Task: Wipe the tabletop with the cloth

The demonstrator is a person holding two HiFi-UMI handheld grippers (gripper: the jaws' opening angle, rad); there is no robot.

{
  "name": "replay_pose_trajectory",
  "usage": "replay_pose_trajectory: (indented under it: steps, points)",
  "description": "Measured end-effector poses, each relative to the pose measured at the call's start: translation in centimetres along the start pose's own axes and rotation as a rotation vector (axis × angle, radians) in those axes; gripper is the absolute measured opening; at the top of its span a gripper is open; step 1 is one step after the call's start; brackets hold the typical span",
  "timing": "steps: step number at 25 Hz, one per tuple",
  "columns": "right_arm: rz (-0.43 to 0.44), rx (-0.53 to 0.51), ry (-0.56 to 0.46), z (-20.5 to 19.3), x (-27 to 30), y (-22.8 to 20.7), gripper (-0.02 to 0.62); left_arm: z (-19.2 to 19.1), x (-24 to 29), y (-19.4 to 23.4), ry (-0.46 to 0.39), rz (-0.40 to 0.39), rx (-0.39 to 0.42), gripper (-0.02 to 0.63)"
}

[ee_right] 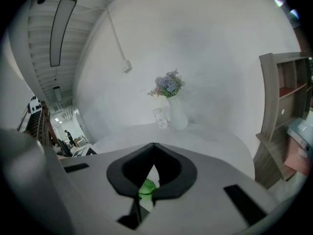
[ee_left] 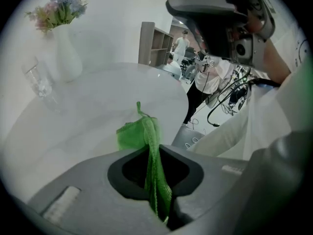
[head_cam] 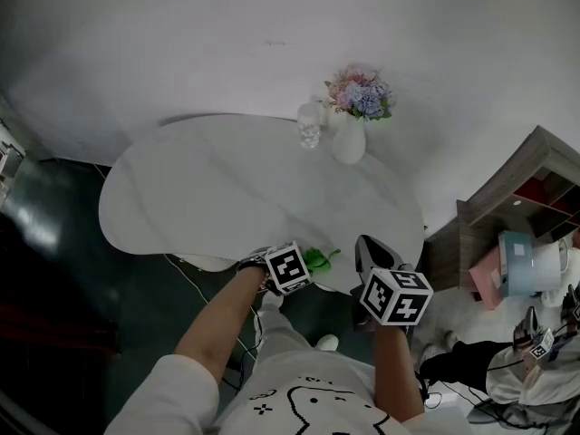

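Note:
A green cloth [head_cam: 318, 259] hangs at the near edge of the white round tabletop [head_cam: 217, 188]. My left gripper [head_cam: 306, 263] is shut on it. In the left gripper view the cloth [ee_left: 143, 131] runs pinched between the jaws of the left gripper [ee_left: 150, 151] and bunches just beyond them over the tabletop [ee_left: 98, 106]. My right gripper [head_cam: 364, 243] hovers just right of the cloth at the table's edge. The right gripper [ee_right: 153, 145] has its jaws meeting at the tips with nothing held. The cloth [ee_right: 146, 187] shows green through the gap below.
A white vase of flowers [head_cam: 350, 140] and a clear glass [head_cam: 309, 125] stand at the table's far side. A wooden shelf unit [head_cam: 535, 184] stands to the right. Cables and gear lie on the floor near my feet.

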State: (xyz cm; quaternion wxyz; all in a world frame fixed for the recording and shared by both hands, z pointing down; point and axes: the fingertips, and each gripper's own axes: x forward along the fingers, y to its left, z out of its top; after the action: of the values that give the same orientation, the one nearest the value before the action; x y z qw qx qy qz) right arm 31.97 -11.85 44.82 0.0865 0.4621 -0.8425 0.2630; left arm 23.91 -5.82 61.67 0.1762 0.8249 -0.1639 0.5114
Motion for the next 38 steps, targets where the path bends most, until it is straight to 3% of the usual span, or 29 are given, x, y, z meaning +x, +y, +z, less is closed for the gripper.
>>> replay_pose_trajectory:
  steps: [8, 10, 13, 16, 22, 24, 32, 38]
  points:
    - [-0.003, 0.007, 0.004, -0.8, -1.1, -0.7, 0.0, 0.7, 0.7, -3.5, -0.044, -0.117, -0.047, 0.049]
    - [-0.003, 0.008, 0.003, -1.0, -1.5, -0.9, 0.0, 0.7, 0.6, -4.3, -0.02, -0.156, -0.02, 0.049]
    - [-0.011, 0.02, 0.0, -1.2, -1.8, -1.3, 0.0, 1.7, -0.4, -3.8, 0.003, -0.147, 0.042, 0.049]
    - [-0.022, 0.032, 0.001, -1.5, -1.9, -1.7, 0.0, 4.1, -2.3, -1.6, -0.036, -0.09, 0.06, 0.049]
    - [-0.048, 0.043, 0.008, -1.0, -0.9, -2.1, 0.0, 8.3, -5.3, 6.9, -0.098, 0.168, 0.076, 0.049]
    - [-0.07, 0.039, 0.018, -0.6, -0.6, -2.6, 0.0, 9.8, -5.8, 9.3, -0.104, 0.221, 0.089, 0.049]
    - [-0.179, 0.063, 0.034, 1.6, 0.4, -6.4, 0.0, 13.6, -3.6, 17.4, -0.057, 0.322, 0.118, 0.049]
    - [-0.206, 0.084, 0.107, 0.1, 2.6, -7.5, 0.0, 14.4, -0.4, 21.9, -0.057, 0.354, 0.061, 0.049]
